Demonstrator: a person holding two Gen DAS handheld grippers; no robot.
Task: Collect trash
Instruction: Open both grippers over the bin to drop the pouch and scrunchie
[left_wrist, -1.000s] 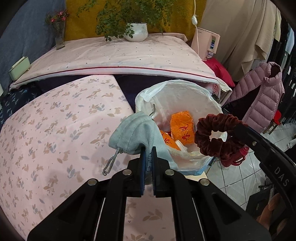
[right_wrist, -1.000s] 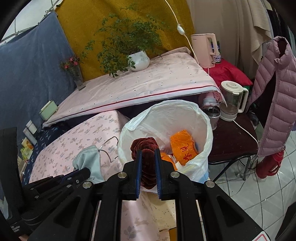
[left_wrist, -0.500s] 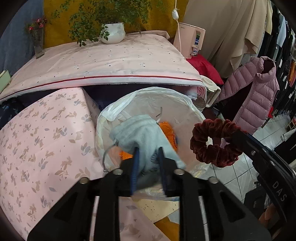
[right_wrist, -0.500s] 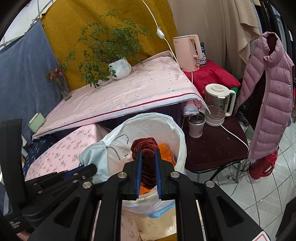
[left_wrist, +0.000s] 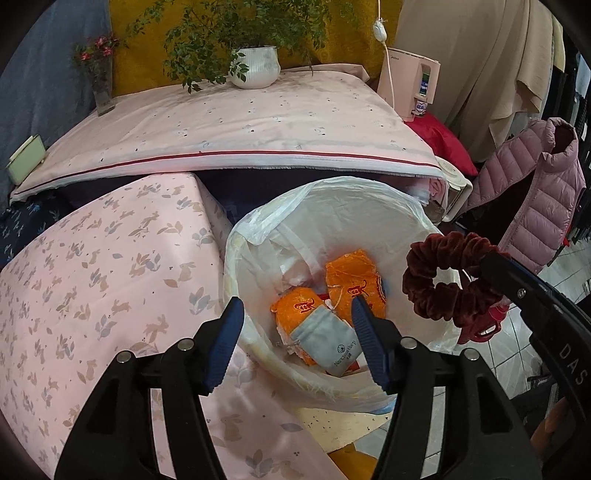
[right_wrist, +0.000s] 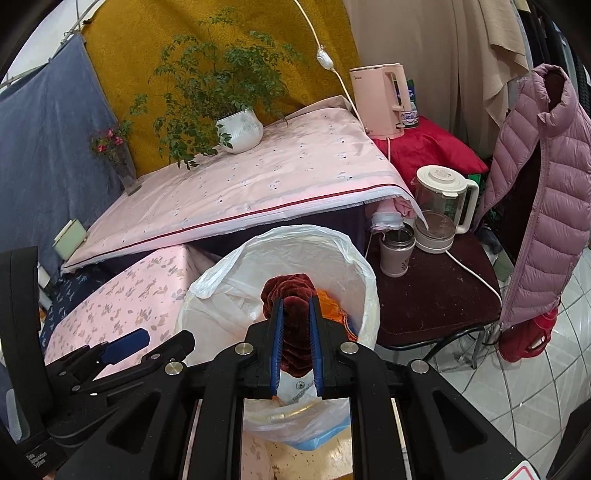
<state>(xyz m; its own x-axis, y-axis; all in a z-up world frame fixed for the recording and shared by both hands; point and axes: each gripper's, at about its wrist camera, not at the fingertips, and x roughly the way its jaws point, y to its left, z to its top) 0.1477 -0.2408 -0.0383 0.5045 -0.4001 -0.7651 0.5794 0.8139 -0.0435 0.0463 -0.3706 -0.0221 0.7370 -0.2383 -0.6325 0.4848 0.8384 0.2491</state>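
One item is newly lying in the lined bin: the grey pouch, which the left gripper was pinching a second ago, is now resting on the orange packets, its long axis running diagonally, drawstring mouth toward the tabletop side. The left fingers are standing spread and released. Rightward, the right gripper is clenching the maroon scrunchie above the bin's near rim, its ring edge-on between the fingers, likely next to drop.

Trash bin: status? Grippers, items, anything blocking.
Left gripper open, empty, over trash bin. Grey pouch lies inside on orange packets. Right gripper shut on scrunchie, above the rim. Nothing blocking.
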